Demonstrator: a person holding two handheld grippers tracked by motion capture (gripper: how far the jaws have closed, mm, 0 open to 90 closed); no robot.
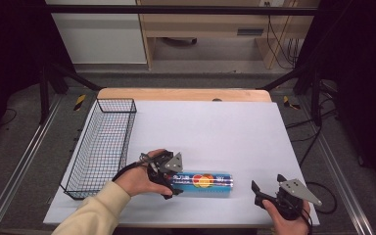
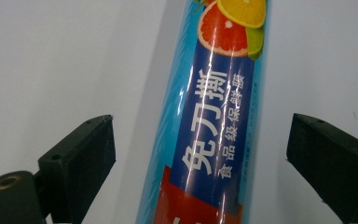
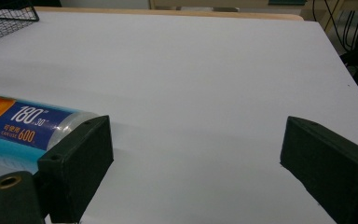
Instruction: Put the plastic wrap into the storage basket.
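High view: white tabletop [image 1: 225,127], black wire basket [image 1: 103,147] along its left side. A cling-film roll [image 1: 205,181] lies flat near the front edge, long axis left-right, blue wrap with a red band and citrus picture in the middle. My left gripper [image 1: 169,178] sits over the roll's left end, my left hand [image 1: 137,178] behind it, cream sleeve. My right gripper [image 1: 267,188] is near the front right, apart from the roll, jaws spread, nothing in them.

Left gripper view: roll [image 2: 209,121] runs up between my jaws, glossy clear film over a blue label, white Chinese characters on a dark blue strip, red panel at the bottom, grapefruit and lemon slices at top. Jaws wide open, clear white gap each side, not touching the roll.

Right gripper view: jaws wide apart, empty, bare tabletop [image 3: 205,84] between them. Roll's end [image 3: 32,126] at far left, clear cap end, "180" and "600" printed on blue. Basket corner [image 3: 4,18] top left.
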